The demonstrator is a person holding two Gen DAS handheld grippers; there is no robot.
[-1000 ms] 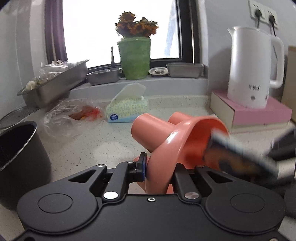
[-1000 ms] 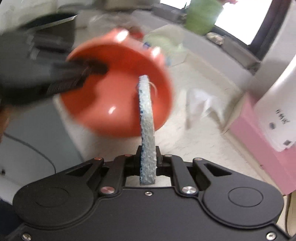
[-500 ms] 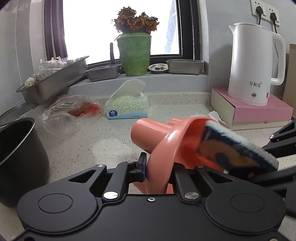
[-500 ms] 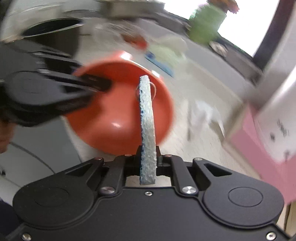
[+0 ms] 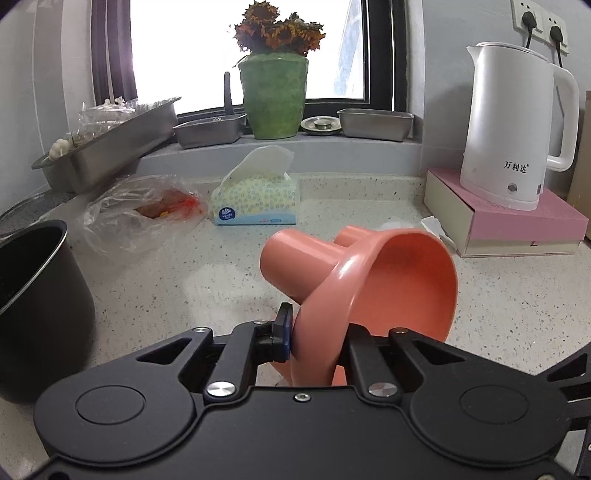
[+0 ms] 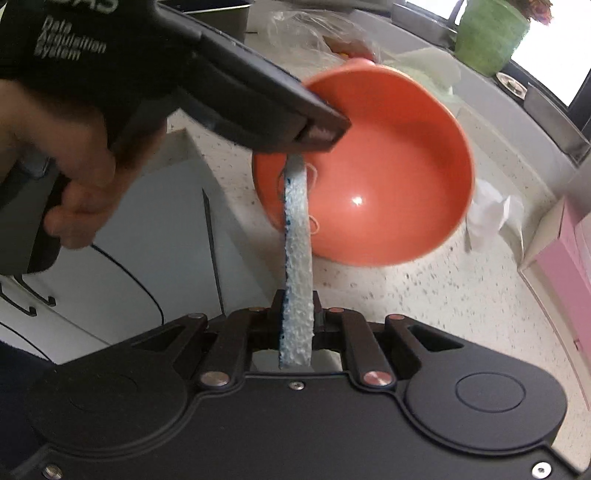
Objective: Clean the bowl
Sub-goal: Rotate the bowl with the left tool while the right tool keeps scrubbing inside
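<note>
Bare counter (image 5: 517, 306) right of held bowl (image 5: 406, 280) gives passage; black pot (image 5: 33, 306) blocks left, tissue box (image 5: 255, 201) and plastic bag (image 5: 136, 214) behind, kettle (image 5: 517, 125) on pink box (image 5: 517, 229) far right

A bright dark-framed window (image 5: 240, 51) fills the back wall, a purple curtain (image 5: 112, 51) hanging at its left edge. Below the window runs a grey sill (image 5: 295, 147), and below that a pale speckled stone surface (image 5: 184, 266). Right of the window, a grey wall (image 5: 443, 74) carries white sockets (image 5: 539, 16).
</note>
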